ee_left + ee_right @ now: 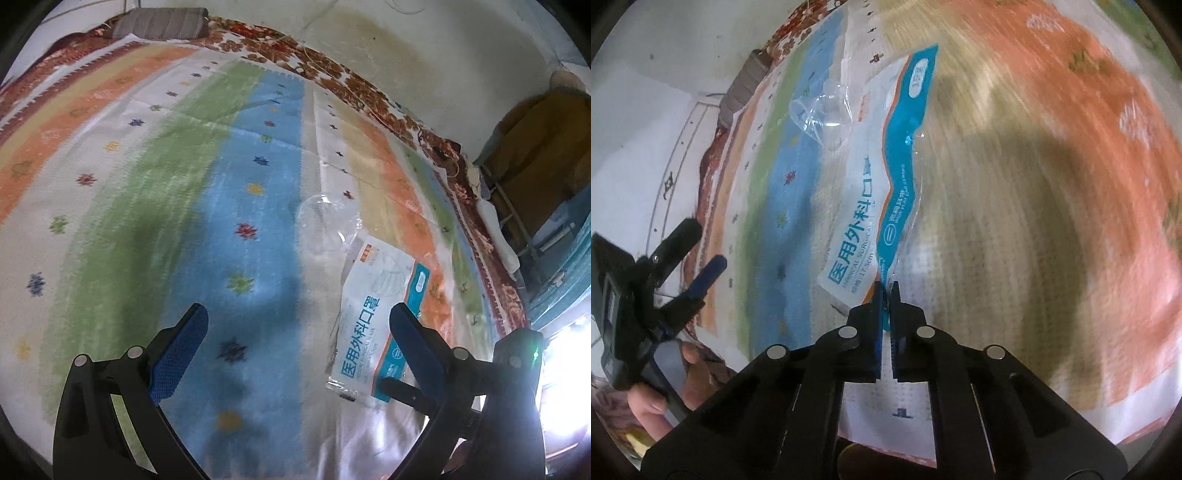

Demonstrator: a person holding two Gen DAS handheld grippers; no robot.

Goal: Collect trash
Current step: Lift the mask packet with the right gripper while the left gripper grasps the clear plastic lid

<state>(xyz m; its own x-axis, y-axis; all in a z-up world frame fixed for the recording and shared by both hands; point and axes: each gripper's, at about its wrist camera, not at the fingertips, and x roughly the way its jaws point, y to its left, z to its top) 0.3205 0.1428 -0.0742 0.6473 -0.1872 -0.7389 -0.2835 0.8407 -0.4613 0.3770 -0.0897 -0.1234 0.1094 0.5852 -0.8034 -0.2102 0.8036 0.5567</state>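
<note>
A white and teal mask package [376, 295] lies on the striped mat [147, 184], right of centre in the left wrist view. A crumpled clear plastic piece [321, 225] rests at its far end. My left gripper [299, 314] hangs open above the blue stripe, nothing between its fingers, with the package beside its right finger. In the right wrist view, my right gripper [885, 288] is shut on the near corner of the mask package [871, 177]. The clear plastic piece [820, 110] lies beyond it. The left gripper [705, 245] shows open at the left edge.
A folded brown cushion [162, 24] sits at the mat's far edge by the stained wall. Brown furniture [535, 147] and a metal frame stand at the right. A person's hand [650, 406] holds the left gripper's handle. A floral rug border [369, 96] runs along the wall.
</note>
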